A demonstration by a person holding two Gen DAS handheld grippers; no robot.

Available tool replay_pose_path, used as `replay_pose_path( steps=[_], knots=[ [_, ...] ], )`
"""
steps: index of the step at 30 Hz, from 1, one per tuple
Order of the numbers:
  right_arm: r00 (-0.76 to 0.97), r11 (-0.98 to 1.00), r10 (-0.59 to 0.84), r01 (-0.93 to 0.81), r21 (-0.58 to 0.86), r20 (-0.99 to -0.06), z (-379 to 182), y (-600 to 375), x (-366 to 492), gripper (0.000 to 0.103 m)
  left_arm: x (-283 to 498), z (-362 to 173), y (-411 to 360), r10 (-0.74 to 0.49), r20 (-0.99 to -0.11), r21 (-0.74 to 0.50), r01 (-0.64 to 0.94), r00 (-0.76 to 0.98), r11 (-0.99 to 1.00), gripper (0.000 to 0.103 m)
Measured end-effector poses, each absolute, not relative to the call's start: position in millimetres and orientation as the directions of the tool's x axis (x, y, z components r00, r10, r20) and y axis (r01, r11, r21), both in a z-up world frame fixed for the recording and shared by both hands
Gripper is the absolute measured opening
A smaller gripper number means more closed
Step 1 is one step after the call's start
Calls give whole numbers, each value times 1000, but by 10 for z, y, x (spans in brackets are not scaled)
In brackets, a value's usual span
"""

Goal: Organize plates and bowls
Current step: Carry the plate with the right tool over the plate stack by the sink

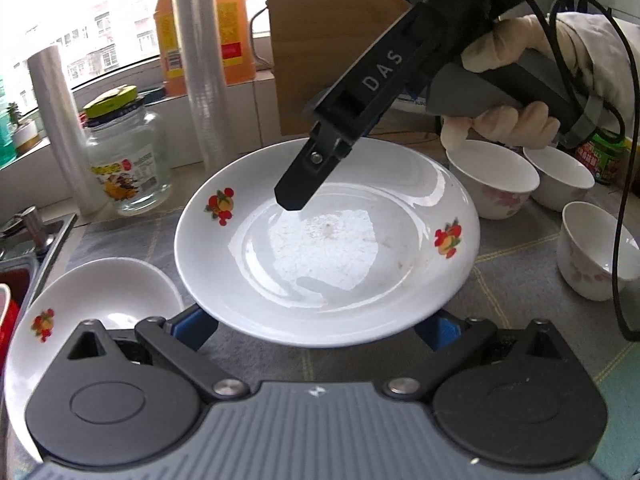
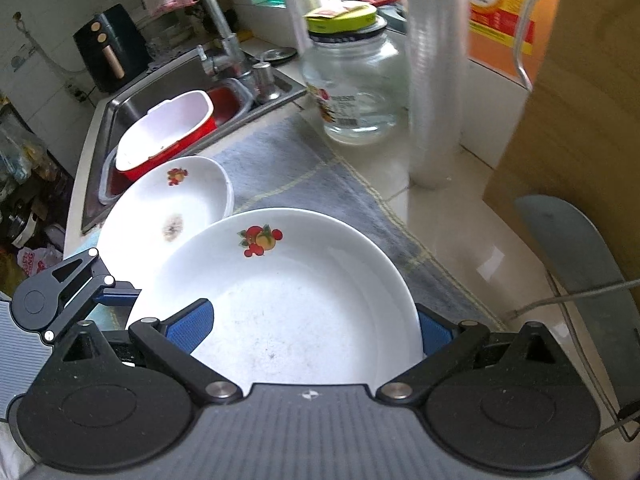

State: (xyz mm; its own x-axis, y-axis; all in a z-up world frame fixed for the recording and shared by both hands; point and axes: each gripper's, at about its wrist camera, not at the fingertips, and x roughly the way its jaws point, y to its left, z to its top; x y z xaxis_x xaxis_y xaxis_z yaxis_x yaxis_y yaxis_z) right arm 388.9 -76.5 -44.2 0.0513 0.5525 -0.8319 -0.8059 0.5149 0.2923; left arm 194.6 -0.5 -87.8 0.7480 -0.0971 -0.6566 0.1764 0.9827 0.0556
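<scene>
A white plate with fruit decals [image 1: 328, 248] hangs tilted above the grey cloth [image 1: 280, 360]. My left gripper [image 1: 318, 330] is open, and both blue pads are tucked under the plate's near rim. My right gripper [image 2: 312, 328] is open wide and straddles the same plate [image 2: 296, 300]: its left pad [image 2: 192, 326] lies over the inside, its right pad [image 2: 434, 328] behind the rim. A second fruit-decal plate [image 1: 100, 300] lies on the cloth beside the sink. To the right stand three white flowered bowls [image 1: 492, 176], [image 1: 560, 176], [image 1: 592, 248].
The steel sink [image 2: 132, 108] holds a red and white basin [image 2: 168, 132] under a faucet [image 2: 216, 20]. A glass jar [image 1: 128, 168], tall stacks of plastic cups [image 1: 200, 80] and an orange bottle [image 1: 232, 20] line the back. A gloved hand [image 1: 500, 120] holds the right gripper.
</scene>
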Motion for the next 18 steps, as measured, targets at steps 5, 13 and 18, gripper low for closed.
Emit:
replay_pose_path(
  steps=[5, 13, 18],
  knots=[
    [52, 494, 554, -824, 278, -831, -357, -589, 3754, 103, 1771, -800, 104, -82, -648, 53, 153, 758, 987, 102],
    [33, 448, 560, -853, 269, -828, -239, -256, 3553, 103, 1503, -689, 330, -42, -635, 57, 100, 772, 993, 102],
    [15, 411, 567, -872, 267, -824, -204, 11, 3469, 103, 1379, -654, 495, -8, -629, 60, 59, 778, 996, 102]
  ],
)
